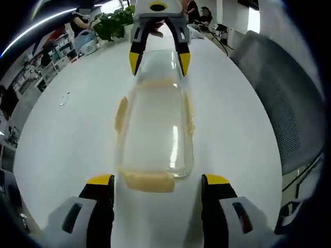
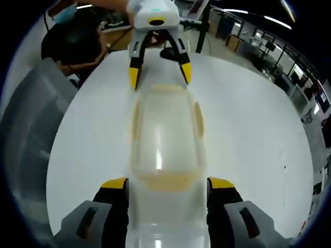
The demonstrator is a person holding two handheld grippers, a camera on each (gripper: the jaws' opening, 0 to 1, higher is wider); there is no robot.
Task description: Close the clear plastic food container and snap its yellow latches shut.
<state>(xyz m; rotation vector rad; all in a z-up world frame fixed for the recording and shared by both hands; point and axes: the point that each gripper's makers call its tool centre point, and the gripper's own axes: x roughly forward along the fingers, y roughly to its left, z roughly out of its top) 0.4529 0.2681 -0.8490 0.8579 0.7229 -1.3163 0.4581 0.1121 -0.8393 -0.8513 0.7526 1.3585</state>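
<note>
We have the clear container [image 1: 155, 129] lying in the middle of the white table [image 1: 67, 134], lid seemingly on, with our left gripper [image 1: 158, 188] and right gripper [image 2: 164, 190] facing each other at its two short ends. Both sets of fingers are spread wide, gripping nothing. We should press each yellow end latch [image 1: 150, 181] down squarely, while steadying the opposite end.

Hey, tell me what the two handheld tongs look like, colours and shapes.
Both tongs match. The left tongs have two grey plastic jaws with black inner faces and yellow tips. The right tongs are built the same way: grey shells, black inner faces, yellow tips. Seen from the front across the table, each has a white-grey body with jaws spreading downward to yellow tips.
</note>
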